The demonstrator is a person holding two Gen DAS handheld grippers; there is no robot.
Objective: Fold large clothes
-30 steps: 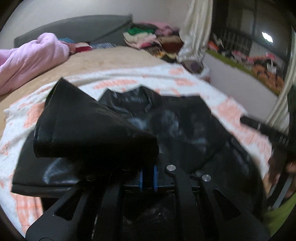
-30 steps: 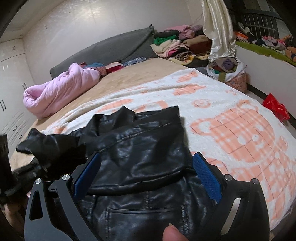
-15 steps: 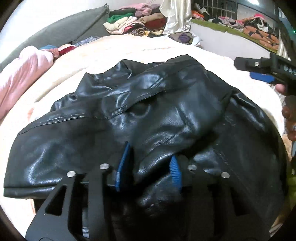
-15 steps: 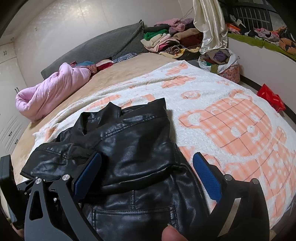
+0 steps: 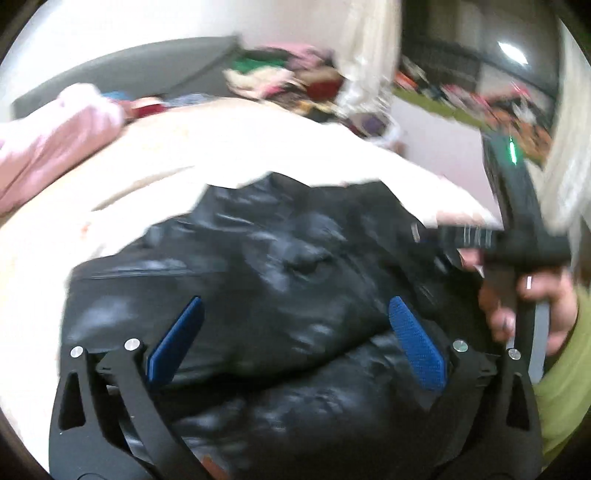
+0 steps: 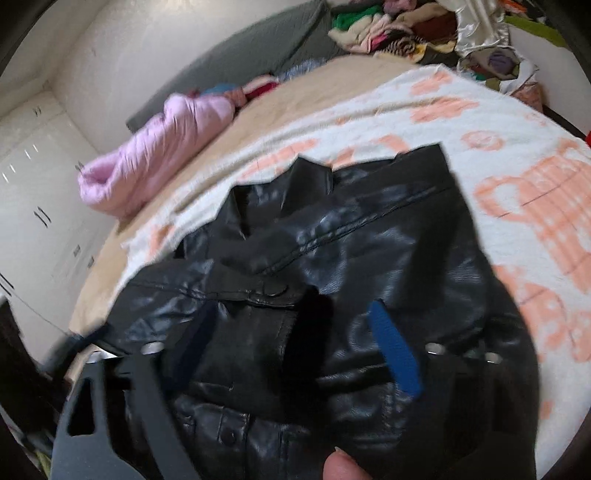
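Observation:
A black leather jacket (image 5: 280, 273) lies on the bed, both sleeves folded across its body; it also shows in the right wrist view (image 6: 369, 251). My left gripper (image 5: 295, 343) is open and empty just above the jacket's lower part. My right gripper (image 6: 291, 339) is open over the jacket's middle with a fold of the leather between its fingers, not clamped. The right gripper's body and the hand holding it show at the right of the left wrist view (image 5: 517, 236).
A white blanket with orange print (image 6: 517, 147) covers the bed under the jacket. A pink quilt (image 6: 159, 151) lies at the bed's far left. A pile of clothes (image 6: 391, 29) and a grey headboard (image 6: 258, 55) stand at the back. White cupboards (image 6: 33, 184) are at the left.
My left gripper has let go of the sleeve, which now lies across the jacket, and has opened wide. My right gripper has moved in over the jacket's middle. Both views are blurred by motion.

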